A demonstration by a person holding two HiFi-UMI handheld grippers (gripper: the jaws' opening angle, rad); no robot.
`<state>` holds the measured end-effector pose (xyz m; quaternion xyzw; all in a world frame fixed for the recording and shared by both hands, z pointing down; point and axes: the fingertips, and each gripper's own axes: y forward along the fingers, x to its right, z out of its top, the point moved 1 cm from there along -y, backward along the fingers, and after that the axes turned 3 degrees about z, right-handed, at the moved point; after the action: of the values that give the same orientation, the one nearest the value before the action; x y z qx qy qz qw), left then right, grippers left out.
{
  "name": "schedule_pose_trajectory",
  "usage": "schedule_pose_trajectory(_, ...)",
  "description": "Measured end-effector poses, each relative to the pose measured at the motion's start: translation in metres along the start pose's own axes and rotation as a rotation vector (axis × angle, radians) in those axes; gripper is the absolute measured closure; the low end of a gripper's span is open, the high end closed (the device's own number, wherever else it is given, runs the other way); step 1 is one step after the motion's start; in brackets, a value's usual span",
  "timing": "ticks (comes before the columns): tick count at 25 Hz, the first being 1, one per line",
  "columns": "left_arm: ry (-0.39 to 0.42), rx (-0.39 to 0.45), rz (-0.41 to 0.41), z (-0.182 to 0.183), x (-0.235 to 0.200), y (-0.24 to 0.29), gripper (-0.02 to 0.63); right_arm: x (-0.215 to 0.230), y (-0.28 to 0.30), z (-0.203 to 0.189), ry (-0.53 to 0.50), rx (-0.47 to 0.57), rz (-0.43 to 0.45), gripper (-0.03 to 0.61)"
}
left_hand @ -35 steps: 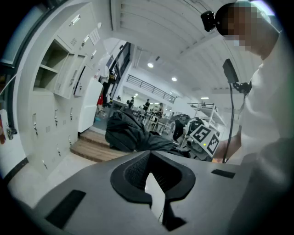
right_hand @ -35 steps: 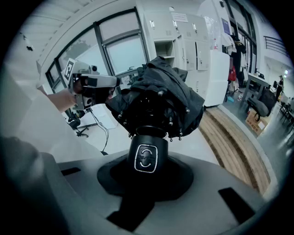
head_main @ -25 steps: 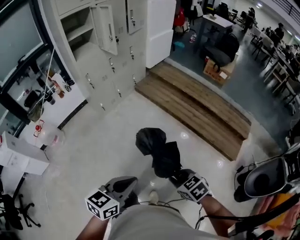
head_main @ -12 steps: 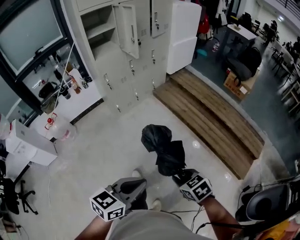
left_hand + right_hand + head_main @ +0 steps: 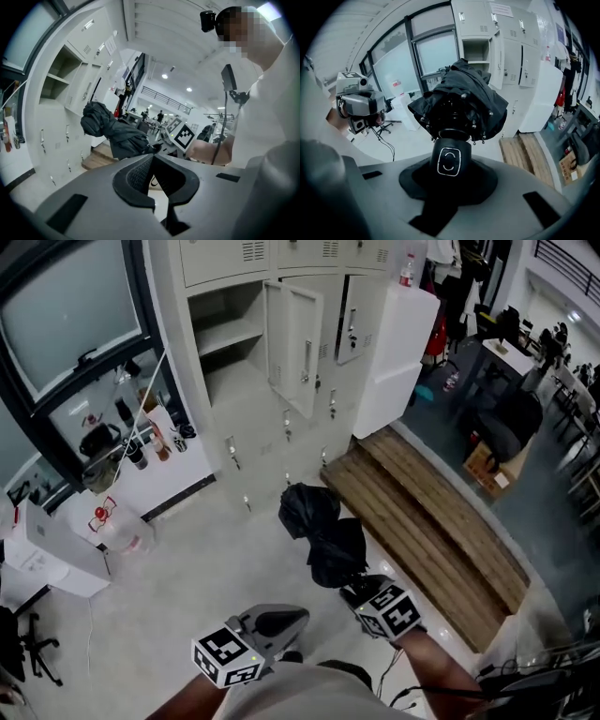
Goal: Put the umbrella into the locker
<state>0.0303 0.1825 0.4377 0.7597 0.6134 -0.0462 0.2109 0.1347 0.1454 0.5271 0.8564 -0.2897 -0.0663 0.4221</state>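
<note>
A folded black umbrella (image 5: 319, 532) sticks up and forward from my right gripper (image 5: 354, 587), which is shut on its round black handle (image 5: 449, 161). The canopy (image 5: 461, 101) fills the middle of the right gripper view. My left gripper (image 5: 279, 621) hangs lower left of the umbrella, shut and holding nothing, its pads (image 5: 140, 176) meeting at the tip. From the left gripper view the umbrella (image 5: 110, 131) is up and to the left. The grey lockers (image 5: 281, 259) stand ahead. One compartment (image 5: 228, 334) is open with its door (image 5: 305, 348) swung out; it also shows in both gripper views (image 5: 477, 50) (image 5: 54, 86).
A low wooden platform (image 5: 427, 521) runs along the right of the floor. A white cabinet (image 5: 398, 348) stands beside the lockers. At left are a white shelf with bottles (image 5: 150, 442), a clear jug (image 5: 117, 532) and a white box (image 5: 47, 559). Chairs and desks lie far right.
Both grippers and the view have moved toward the lockers, which now stand nearer and larger. The umbrella stays in the right gripper; the left gripper stays shut and bare.
</note>
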Motion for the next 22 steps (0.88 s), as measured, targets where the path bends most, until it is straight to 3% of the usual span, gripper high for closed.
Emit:
schedule_pose_trajectory(7,0.005,0.039,0.038,0.055,-0.089,0.018,0.603,0.072,0.080,0.110,-0.016,0.010,0.030,0.492)
schedule_pose_trajectory(14,-0.054,0.093,0.185,0.104,-0.192,0.044,0.603,0.143,0.164,0.214,-0.055,0.020,0.118,0.491)
schedule_pose_trajectory(22,-0.097,0.185,0.286,0.161,-0.278,0.076,0.603,0.208,0.234,0.321,-0.145,0.006,0.186,0.491)
